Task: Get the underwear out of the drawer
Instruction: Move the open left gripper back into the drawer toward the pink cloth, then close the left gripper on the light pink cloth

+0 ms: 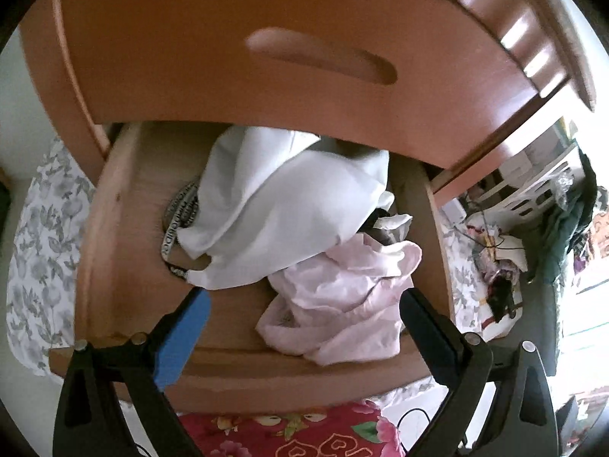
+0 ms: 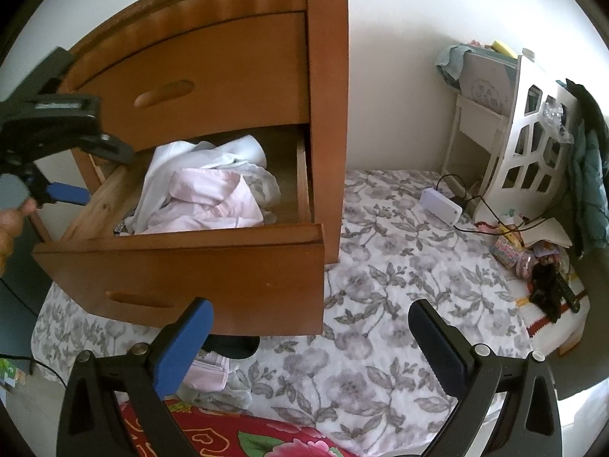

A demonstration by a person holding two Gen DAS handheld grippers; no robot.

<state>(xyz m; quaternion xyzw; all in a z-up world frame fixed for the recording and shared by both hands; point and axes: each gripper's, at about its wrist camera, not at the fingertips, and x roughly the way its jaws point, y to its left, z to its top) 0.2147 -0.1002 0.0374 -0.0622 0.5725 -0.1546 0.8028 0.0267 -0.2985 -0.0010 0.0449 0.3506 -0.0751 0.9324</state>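
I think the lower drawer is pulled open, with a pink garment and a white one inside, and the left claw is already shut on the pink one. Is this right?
Not quite. The left claw is open, hovering over the pink garment, as the left wrist view shows. The lower drawer is open and holds the pink and white garment.

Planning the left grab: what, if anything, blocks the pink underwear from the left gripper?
Nothing visible: the open left gripper hovers over the open wooden drawer, with the crumpled pink underwear lying exposed between its fingers.
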